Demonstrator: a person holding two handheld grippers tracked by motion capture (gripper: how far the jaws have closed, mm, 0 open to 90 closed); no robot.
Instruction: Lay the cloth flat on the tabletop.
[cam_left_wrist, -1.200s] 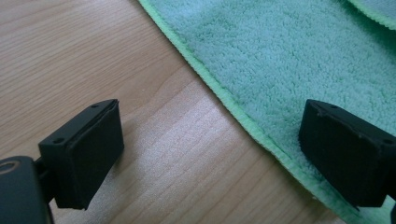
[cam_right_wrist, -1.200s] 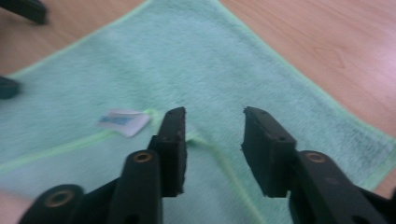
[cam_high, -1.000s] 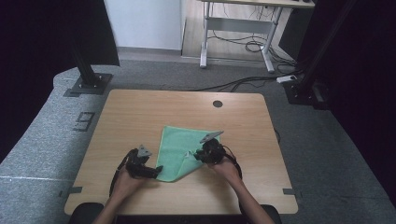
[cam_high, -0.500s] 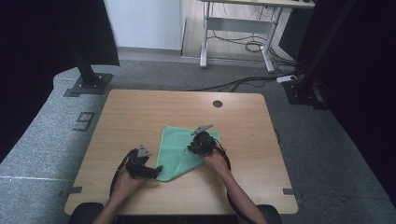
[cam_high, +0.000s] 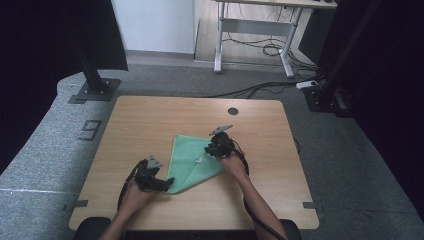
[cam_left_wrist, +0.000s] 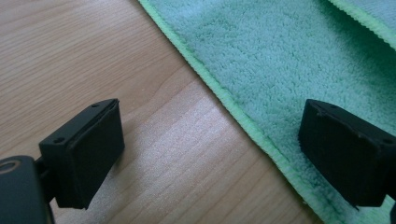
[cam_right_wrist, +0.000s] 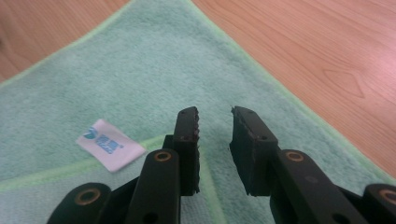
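Two tools (cam_high: 169, 182) (cam_high: 209, 148), green towel (cam_high: 192, 160), wooden table (cam_high: 150, 125)

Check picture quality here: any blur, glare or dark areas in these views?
High view: sharp, dim; black curtains swallow both sides, table evenly lit. Left gripper view: soft sheen on the wood, jaws slightly soft, green towel pile crisp. Right gripper view: white label readable as a logo, far wood blurred, pinkish glare at right.

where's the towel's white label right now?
In the right gripper view the white label lies on the green towel, just left of the right tongs; in the high view it sits mid-towel, beside them.
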